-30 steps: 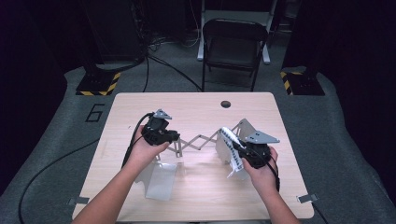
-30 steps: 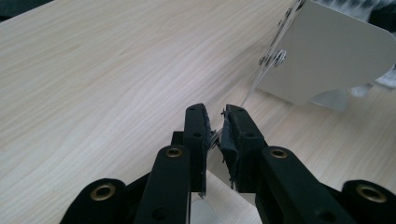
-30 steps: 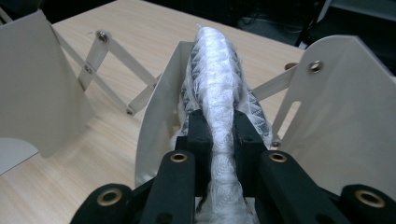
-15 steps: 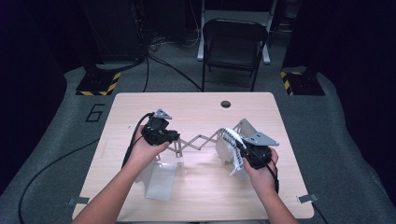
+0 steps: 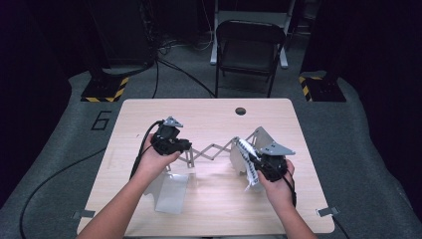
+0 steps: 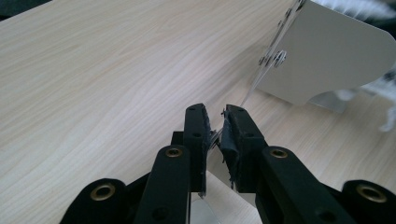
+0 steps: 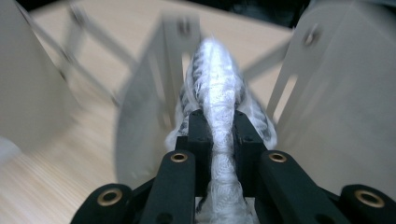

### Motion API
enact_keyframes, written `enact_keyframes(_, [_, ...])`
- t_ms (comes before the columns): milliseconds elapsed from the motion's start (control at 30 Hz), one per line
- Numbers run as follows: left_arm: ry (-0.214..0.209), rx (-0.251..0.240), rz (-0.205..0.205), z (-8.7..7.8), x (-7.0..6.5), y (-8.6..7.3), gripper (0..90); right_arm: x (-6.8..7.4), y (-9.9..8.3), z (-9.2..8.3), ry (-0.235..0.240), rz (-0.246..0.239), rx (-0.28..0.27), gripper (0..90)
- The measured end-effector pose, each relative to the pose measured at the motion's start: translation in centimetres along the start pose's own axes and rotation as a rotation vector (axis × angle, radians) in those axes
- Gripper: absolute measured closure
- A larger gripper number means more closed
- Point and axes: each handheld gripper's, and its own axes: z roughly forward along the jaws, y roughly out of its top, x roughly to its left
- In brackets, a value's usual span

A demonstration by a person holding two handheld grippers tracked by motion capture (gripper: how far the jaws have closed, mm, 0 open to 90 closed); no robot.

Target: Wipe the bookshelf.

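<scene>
Shift: right gripper [image 5: 255,168] barely settled; left gripper [image 5: 180,147] unmoved.
Hidden: wrapped bundle [image 7: 218,100] blurred (contents unclear).
Axis: bundle runs near-far, right of expanding rack [image 5: 211,151].
Tongs: right clamps bundle; left pinches rack's thin linkage.

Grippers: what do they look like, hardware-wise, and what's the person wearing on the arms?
Left gripper and right gripper are black, each topped by a grey three-cornered plate and trailing a black cable. The jaws are black linkages with brass-coloured rivets and worn dark pads. Forearms bare, no sleeves.
</scene>
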Motion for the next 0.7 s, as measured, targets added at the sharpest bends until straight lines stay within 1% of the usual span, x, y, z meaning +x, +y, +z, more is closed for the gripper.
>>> enact_keyframes(33, [0.0, 0.0, 0.0, 0.0, 0.0, 0.0, 79.2, 0.0, 0.4, -0.4, 0.008, 0.005, -0.031, 80.8])
enact_keyframes(100, [0.001, 0.0, -0.001, 0.0, 0.0, 0.0, 79.2, 0.1, 1.1, -1.2, 0.008, -0.004, -0.054, 80.8])
enact_keyframes(133, [0.002, -0.001, -0.002, 0.0, 0.0, 0.0, 79.2, 0.2, 1.2, -1.3, 0.009, -0.009, -0.059, 80.8])
enact_keyframes(167, [0.006, 0.0, -0.001, 0.0, -0.1, 0.0, 79.2, 0.2, 1.1, -1.3, 0.016, -0.019, -0.042, 80.8])
enact_keyframes(233, [0.008, 0.001, 0.004, 0.0, -0.1, 0.0, 79.1, 0.4, 0.4, -0.5, 0.014, -0.024, -0.002, 80.8])
enact_keyframes(333, [0.007, -0.005, 0.001, 0.0, -0.1, -0.1, 79.1, 0.2, -1.2, 0.8, 0.03, -0.014, 0.063, 80.8])
enact_keyframes(367, [0.002, -0.002, -0.002, 0.0, 0.0, -0.1, 79.1, 0.3, -1.5, 1.1, 0.032, -0.001, 0.073, 80.8])
enact_keyframes(400, [0.003, 0.0, -0.003, 0.0, 0.0, 0.0, 79.1, 0.2, -1.6, 1.2, 0.036, 0.0, 0.079, 80.8])
enact_keyframes(433, [-0.001, -0.001, -0.009, 0.0, 0.0, 0.0, 79.0, 0.2, -1.5, 1.1, 0.036, 0.002, 0.072, 80.8])
enact_keyframes(500, [-0.003, -0.002, -0.013, 0.0, 0.0, 0.0, 79.0, 0.3, -0.8, 0.4, 0.033, 0.004, 0.042, 80.8])
enact_keyframes(533, [-0.001, -0.002, -0.012, 0.0, 0.0, -0.1, 79.0, 0.3, -0.1, -0.2, 0.034, -0.002, 0.006, 80.9])
enact_keyframes(600, [-0.007, 0.0, -0.013, 0.0, -0.1, 0.0, 79.0, 0.5, 1.2, -1.3, 0.034, -0.006, -0.04, 80.8])
enact_keyframes(700, [-0.002, 0.0, -0.009, 0.1, -0.3, 0.1, 78.9, 1.1, 2.8, -2.7, 0.047, -0.028, -0.082, 80.8])
